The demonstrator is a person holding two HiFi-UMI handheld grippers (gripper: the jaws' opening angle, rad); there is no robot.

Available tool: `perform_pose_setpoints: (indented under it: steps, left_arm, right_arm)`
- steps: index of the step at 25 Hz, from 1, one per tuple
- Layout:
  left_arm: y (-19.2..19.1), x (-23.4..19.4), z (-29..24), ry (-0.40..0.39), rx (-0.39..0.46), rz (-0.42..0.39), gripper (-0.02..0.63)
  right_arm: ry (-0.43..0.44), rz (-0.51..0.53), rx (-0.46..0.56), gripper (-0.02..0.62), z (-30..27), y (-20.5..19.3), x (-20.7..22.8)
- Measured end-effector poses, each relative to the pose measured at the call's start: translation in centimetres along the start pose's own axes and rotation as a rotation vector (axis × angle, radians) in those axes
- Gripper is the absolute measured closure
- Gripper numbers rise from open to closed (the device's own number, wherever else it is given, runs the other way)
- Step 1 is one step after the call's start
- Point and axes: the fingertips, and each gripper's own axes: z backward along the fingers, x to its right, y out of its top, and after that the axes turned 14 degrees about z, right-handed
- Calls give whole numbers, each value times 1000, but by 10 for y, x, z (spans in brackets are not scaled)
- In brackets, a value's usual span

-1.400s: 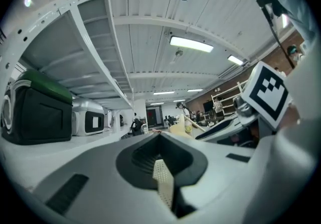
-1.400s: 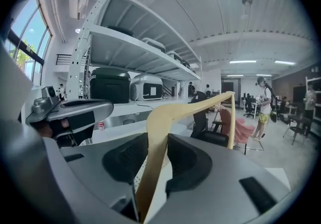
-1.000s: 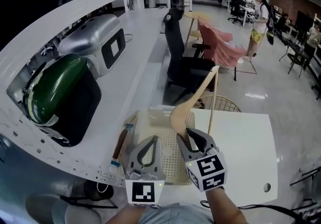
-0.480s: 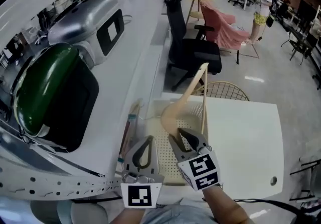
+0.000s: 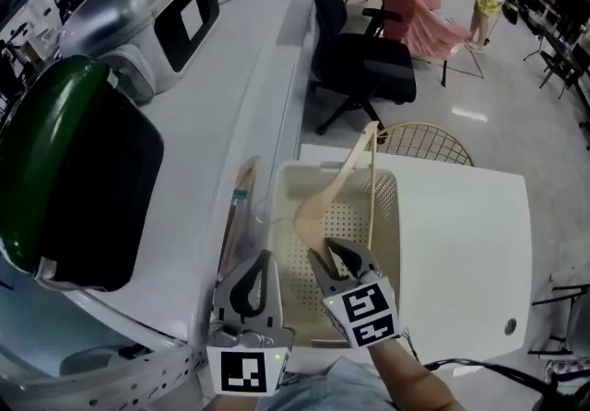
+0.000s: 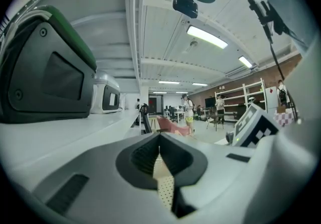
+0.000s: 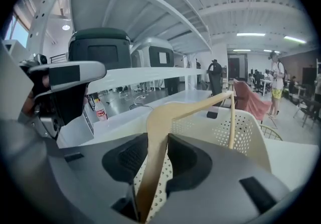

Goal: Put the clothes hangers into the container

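The right gripper [image 5: 339,255] has its jaws clamped on the wooden hanger [image 5: 318,206], tilted over the cream container [image 5: 387,206] at frame centre, while the left gripper [image 5: 258,264] has its jaws closed on nothing, and since the hanger's far tip seems to sit above the far rim, lowering it may snag it there.

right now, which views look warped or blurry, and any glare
Head view: wide-angle bend toward the edges, evenly lit, hanger and basket sharp. Left gripper view: strong fisheye, black corners, ceiling strip light blown out, near foreground soft. Right gripper view: same fisheye, hanger crisp.
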Motion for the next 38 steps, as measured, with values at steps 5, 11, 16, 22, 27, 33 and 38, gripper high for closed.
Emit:
perform_pose_setpoints:
  steps: [5,11,16,22,27,33,38]
  left_arm:
    - [-4,-7,-1,16,4,-27,594]
    - [-14,-16,-11,24,-17,-21,594]
    - [-12,-15,-10,27,-11,-34,594]
    - [-11,-8,-8,26,5,-40,594]
    - [-5,7,1,36,23,-51,594]
    - [4,40,21,60,53,-42,594]
    - [25,61,42,102,122,-63,594]
  right_arm:
    - [22,-17,-55,465,-8,-19,1]
    - [50,-35,-68,466,-27,-28,-1]
    - [54,-37,-52,446,-25,-24,0]
    - [39,-29,13,440,-12,-8,4]
    - [39,-33,83,442,16,10,7]
    - [4,9,203,463,69,35,22]
    - [-33,45,288,552,125,47,39]
